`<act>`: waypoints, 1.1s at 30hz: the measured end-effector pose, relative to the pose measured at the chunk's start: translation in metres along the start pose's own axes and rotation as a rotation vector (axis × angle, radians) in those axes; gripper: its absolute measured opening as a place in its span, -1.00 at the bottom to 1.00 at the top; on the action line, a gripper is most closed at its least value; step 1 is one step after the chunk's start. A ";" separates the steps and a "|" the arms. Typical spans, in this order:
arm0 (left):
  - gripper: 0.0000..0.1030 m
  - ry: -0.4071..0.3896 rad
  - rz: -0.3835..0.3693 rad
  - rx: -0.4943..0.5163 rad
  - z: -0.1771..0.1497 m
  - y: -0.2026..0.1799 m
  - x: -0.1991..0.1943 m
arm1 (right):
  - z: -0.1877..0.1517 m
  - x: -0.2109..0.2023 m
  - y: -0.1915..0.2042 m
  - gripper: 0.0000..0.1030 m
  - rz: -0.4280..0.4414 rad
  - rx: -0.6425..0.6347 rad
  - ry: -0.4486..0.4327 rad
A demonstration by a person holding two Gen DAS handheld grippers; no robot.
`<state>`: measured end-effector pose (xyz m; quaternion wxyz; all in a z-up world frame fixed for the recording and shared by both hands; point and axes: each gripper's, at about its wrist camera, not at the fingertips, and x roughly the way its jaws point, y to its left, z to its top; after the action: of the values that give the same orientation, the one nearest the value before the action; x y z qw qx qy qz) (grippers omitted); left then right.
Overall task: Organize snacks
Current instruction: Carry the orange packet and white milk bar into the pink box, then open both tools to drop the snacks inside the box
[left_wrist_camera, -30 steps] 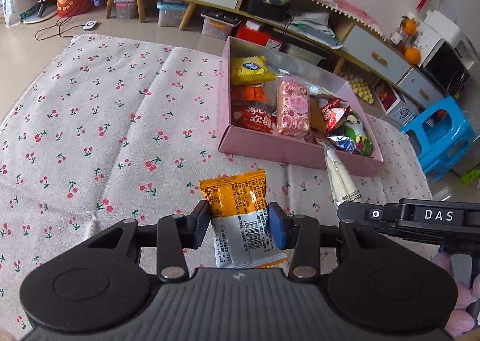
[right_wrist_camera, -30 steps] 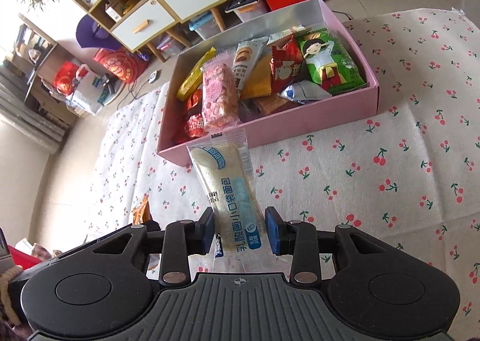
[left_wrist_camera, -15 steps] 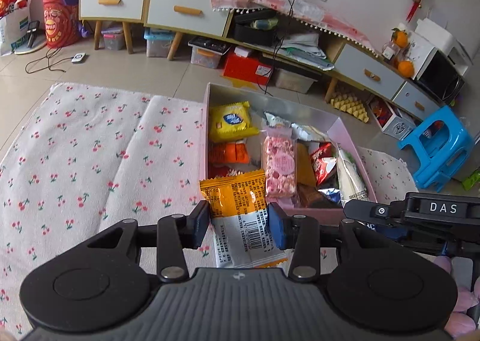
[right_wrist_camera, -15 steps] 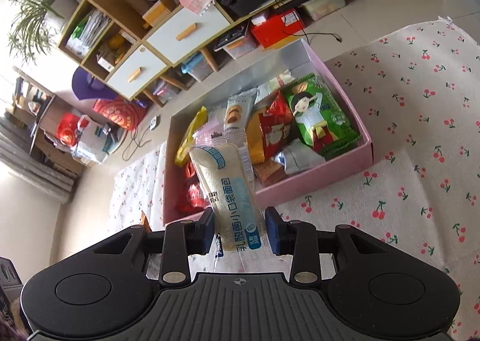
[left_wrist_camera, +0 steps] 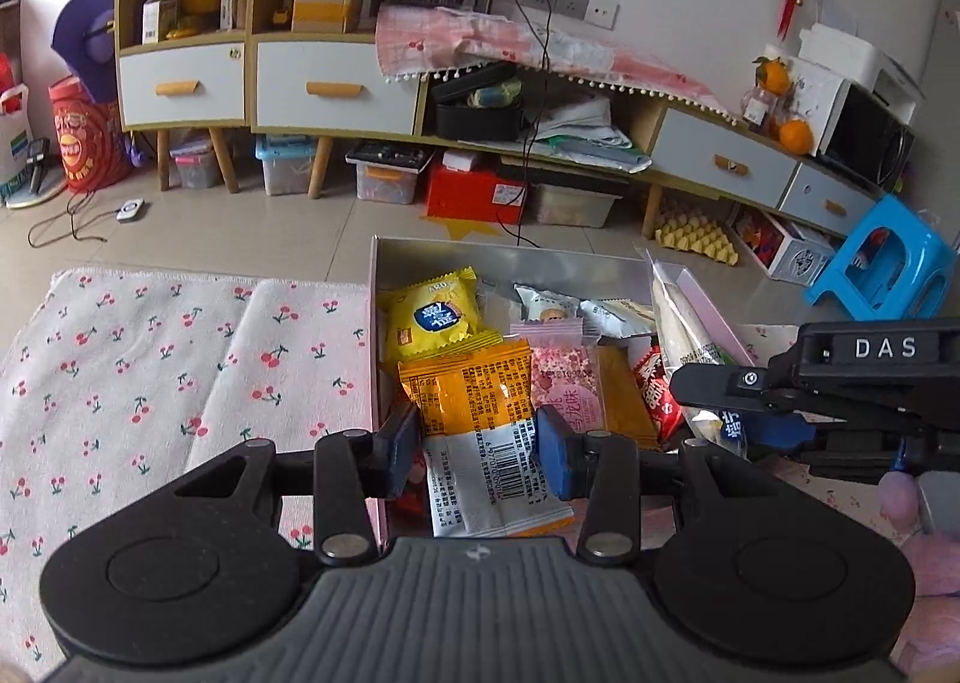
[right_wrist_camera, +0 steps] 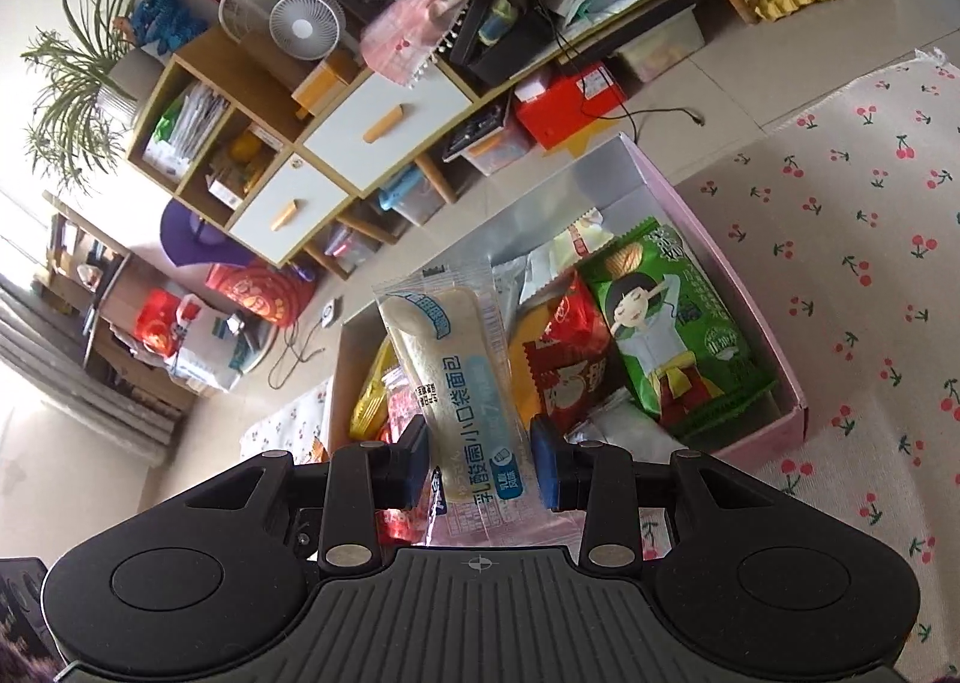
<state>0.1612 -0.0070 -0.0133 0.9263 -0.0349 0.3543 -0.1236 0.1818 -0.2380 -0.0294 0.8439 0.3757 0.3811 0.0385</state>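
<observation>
Left wrist view: left gripper (left_wrist_camera: 477,452) is clamping an orange packet (left_wrist_camera: 474,395) over the pink box (left_wrist_camera: 374,323) at frame center, which is holding a yellow packet (left_wrist_camera: 435,320).

Right wrist view: right gripper (right_wrist_camera: 480,464) is clamping a bread pack (right_wrist_camera: 456,377) above the box's green bag (right_wrist_camera: 672,335).

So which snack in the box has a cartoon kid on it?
The big green packet, by the pink box's right wall. The other packets nearby are red, orange or white.

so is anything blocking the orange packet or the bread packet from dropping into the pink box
No lid or barrier shows. The orange packet and bread packet hang over the open pink box, but it is already crowded with snacks, so they would land on other packets.
</observation>
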 end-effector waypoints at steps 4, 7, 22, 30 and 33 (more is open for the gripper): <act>-0.24 -0.016 0.039 0.056 -0.001 -0.005 0.004 | 0.000 0.009 -0.001 -0.32 0.006 -0.014 -0.015; -0.24 -0.016 0.065 0.089 -0.003 -0.007 0.006 | -0.002 0.017 -0.001 -0.32 0.000 -0.022 -0.011; 0.11 -0.011 0.073 0.092 0.000 -0.007 0.007 | -0.003 0.021 -0.005 0.17 0.012 -0.002 -0.009; 0.39 0.000 0.064 0.038 -0.001 -0.003 -0.006 | -0.007 -0.003 0.009 0.30 -0.002 -0.037 -0.019; 0.54 0.004 0.054 0.019 -0.001 -0.003 -0.014 | -0.009 -0.017 0.012 0.34 -0.013 -0.049 -0.024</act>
<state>0.1494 -0.0065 -0.0048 0.9288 -0.0162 0.3558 -0.1021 0.1661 -0.2300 -0.0153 0.8576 0.3528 0.3724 0.0381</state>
